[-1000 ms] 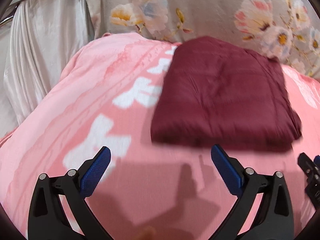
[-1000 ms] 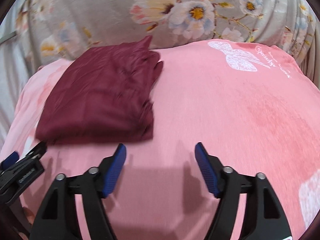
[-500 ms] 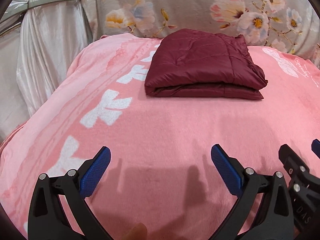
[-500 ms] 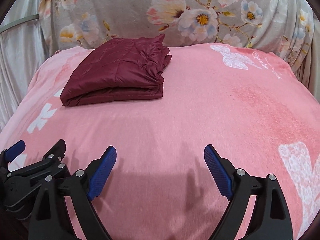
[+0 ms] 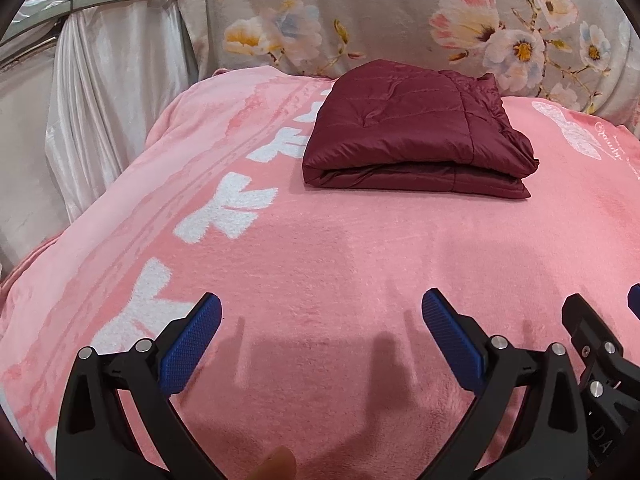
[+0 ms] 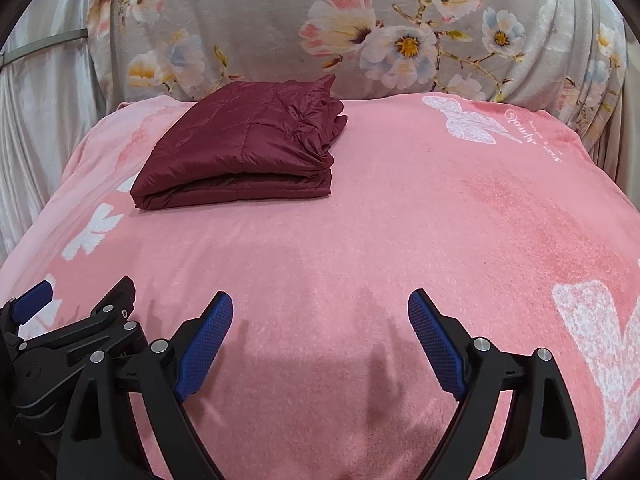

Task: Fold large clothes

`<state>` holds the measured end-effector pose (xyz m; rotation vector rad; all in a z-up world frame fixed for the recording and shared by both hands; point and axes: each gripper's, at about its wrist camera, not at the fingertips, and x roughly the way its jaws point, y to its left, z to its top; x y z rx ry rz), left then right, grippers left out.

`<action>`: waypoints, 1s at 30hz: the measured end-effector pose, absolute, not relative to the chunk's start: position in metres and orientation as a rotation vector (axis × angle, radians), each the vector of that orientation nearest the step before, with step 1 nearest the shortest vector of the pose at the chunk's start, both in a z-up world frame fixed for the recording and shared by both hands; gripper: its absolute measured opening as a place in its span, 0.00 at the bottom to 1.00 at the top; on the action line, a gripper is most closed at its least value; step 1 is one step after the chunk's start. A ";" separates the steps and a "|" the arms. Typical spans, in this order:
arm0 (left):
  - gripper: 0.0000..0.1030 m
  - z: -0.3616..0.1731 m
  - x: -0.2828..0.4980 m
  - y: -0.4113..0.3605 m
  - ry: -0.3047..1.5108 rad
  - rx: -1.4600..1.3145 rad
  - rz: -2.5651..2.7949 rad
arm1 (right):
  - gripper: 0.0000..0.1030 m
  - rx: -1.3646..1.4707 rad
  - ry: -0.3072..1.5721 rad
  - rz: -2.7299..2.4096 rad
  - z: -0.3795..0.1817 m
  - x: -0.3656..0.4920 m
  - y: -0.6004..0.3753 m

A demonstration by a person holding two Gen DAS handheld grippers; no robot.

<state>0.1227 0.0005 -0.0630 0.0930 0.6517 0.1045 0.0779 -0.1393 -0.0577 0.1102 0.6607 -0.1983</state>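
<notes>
Jaws of both the left gripper (image 5: 321,322) and right gripper (image 6: 320,319) gape wide and empty above the pink blanket (image 5: 340,264), the right's having just been opening, well short of the folded maroon jacket (image 5: 412,136).

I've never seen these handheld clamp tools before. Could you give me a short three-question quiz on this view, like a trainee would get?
1. True or false: the dark red quilted garment lies folded on the pink fleece blanket.
2. The left gripper holds: A) the garment B) nothing C) the blanket.
3. What pattern covers the grey cloth behind the blanket?

Key: 1 true; 2 B; 3 flowers.
</notes>
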 end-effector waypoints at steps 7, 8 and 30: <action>0.95 -0.064 0.124 0.000 0.658 0.101 0.114 | 0.85 0.107 0.670 -0.202 -0.059 0.079 -0.139; 0.95 -0.064 0.124 0.000 0.659 0.101 0.114 | 0.85 0.107 0.671 -0.202 -0.059 0.079 -0.139; 0.95 -0.063 0.122 0.002 0.654 0.082 0.123 | 0.85 0.083 0.677 -0.206 -0.060 0.080 -0.139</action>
